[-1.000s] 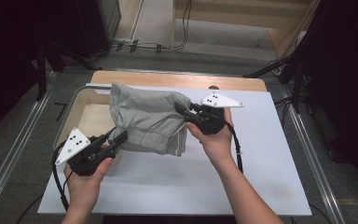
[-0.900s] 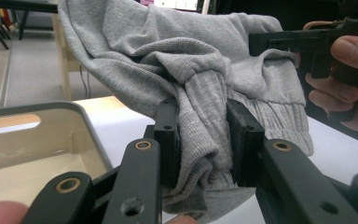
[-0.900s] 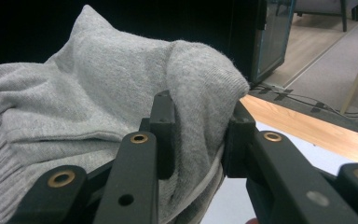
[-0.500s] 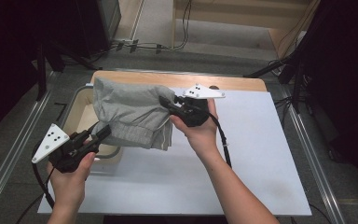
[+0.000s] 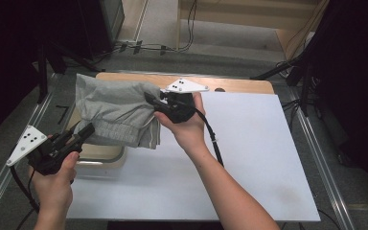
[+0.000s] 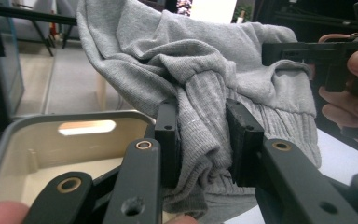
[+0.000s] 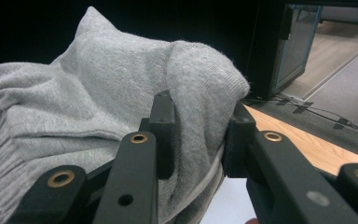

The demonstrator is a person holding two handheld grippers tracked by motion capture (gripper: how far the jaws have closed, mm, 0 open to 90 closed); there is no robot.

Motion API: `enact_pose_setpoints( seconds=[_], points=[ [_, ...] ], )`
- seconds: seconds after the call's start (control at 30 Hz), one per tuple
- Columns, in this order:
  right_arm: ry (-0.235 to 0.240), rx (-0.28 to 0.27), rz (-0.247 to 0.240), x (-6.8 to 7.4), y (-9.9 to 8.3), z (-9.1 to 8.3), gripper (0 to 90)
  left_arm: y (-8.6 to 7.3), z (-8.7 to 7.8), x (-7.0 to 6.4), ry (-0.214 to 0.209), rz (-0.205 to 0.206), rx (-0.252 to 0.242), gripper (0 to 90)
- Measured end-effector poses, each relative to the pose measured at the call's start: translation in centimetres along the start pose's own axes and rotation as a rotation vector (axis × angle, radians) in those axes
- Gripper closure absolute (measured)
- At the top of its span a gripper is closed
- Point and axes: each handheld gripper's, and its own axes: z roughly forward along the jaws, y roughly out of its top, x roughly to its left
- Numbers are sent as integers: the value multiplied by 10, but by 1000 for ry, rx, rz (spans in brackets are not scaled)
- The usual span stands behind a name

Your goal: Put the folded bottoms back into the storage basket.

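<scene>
Hanging between both, the grey garment [image 5: 117, 112] is clamped by left hand-held gripper [image 6: 199, 140] and right hand-held gripper [image 7: 196, 135].

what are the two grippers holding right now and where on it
Both hold one grey garment above the bin. The left gripper pinches bunched ribbed fabric at its lower edge; the right gripper pinches a fold on its opposite side.
</scene>
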Motion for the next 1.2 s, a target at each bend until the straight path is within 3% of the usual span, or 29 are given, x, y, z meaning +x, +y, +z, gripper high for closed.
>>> enact_pose_setpoints(
  seconds=[0.7,0.9,1.2],
  points=[
    [44,31,-18,28,18,57,684,5,-23,45,110,-44,-42,697],
    [45,47,-6,33,14,73,683,0,-23,56,143,-53,-30,697],
    [33,85,7,30,-3,95,681,-17,-13,71,158,-85,17,697]
  ],
)
